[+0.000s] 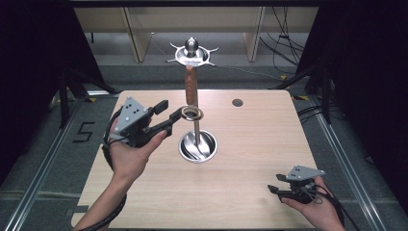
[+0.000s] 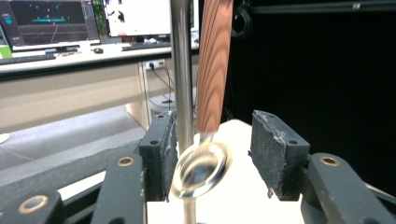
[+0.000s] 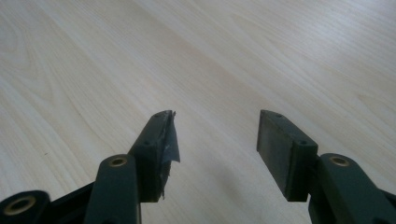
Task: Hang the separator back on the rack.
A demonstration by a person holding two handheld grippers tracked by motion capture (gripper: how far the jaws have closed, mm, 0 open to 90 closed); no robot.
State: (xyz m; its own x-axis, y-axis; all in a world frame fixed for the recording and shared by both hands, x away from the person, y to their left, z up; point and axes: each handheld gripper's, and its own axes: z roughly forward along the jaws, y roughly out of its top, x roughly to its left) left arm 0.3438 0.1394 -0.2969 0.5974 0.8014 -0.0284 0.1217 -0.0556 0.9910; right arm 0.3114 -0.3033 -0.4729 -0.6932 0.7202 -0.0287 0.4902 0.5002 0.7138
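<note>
At the lower right of the high view, the right gripper (image 1: 276,190) rests low over the pale wooden table (image 1: 250,144), jaws apart and empty. Left of centre, the left gripper (image 1: 169,117) stands wide around the wood-handled metal strainer (image 2: 201,168), which hangs by the steel stand (image 1: 197,139), its rim between the pads (image 2: 164,154) without being pressed.

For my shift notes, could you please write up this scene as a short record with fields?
Surface: pale wooden table
Stand: steel pole rising from a round steel base, with a hooked top
Hanging item: wooden-handled utensil beside the pole, its metal ring end low
Left gripper: open, jaws either side of the ring end, pads clear of it
Right gripper: open, nothing between its jaws, low over the table's near right part
</note>
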